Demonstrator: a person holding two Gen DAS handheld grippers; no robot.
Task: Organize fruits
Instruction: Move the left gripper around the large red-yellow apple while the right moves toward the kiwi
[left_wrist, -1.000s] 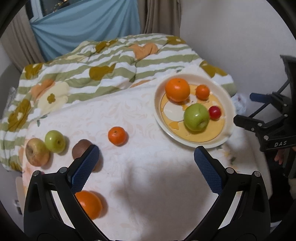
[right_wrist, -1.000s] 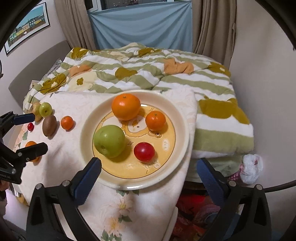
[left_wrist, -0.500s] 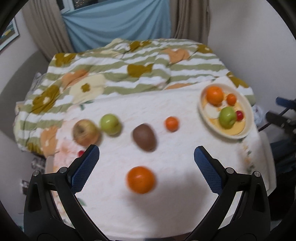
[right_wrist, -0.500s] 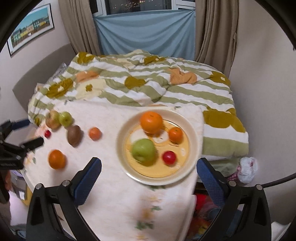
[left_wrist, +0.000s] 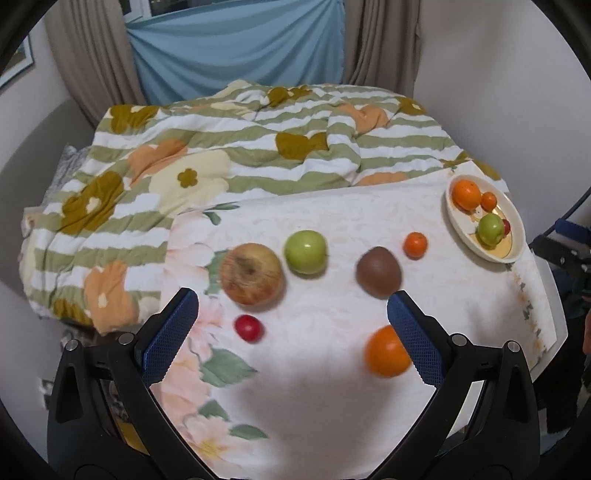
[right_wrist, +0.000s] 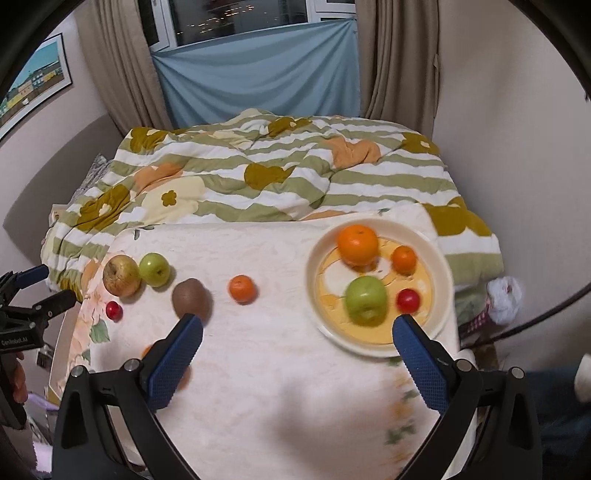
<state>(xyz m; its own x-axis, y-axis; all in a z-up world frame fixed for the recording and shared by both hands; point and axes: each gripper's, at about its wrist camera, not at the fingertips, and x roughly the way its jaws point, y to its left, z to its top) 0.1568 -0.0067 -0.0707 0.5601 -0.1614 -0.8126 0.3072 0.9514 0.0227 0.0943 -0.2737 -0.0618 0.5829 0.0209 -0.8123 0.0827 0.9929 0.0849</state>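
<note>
Fruit strung across the floral cloth (left_wrist: 314, 387), read left to right in the left wrist view: russet apple (left_wrist: 252, 274) at centre left, small red fruit (left_wrist: 248, 327) just below it, green apple (left_wrist: 306, 252) beside and slightly higher, brown kiwi (left_wrist: 378, 272) right of centre, small mandarin (left_wrist: 415, 244) beyond, orange (left_wrist: 386, 356) low and partly behind the right fingertip. Far right: plate (left_wrist: 517, 236) already holding four fruits. Left gripper (left_wrist: 291, 328) spread wide over the cloth, holding nothing. Right gripper (right_wrist: 297, 349) likewise agape and empty, hovering in front of the plate.

Russet apple probably firm and fairly heavy, skin dry enough to hold; best pinched across the widest girth. Dimpled end turned up toward the camera, so axis near upright, tipped a little forward. Kiwi likely softer, easily bruised; long axis hard to read through blur. Round citrus prone to rolling on the soft cloth.
</note>
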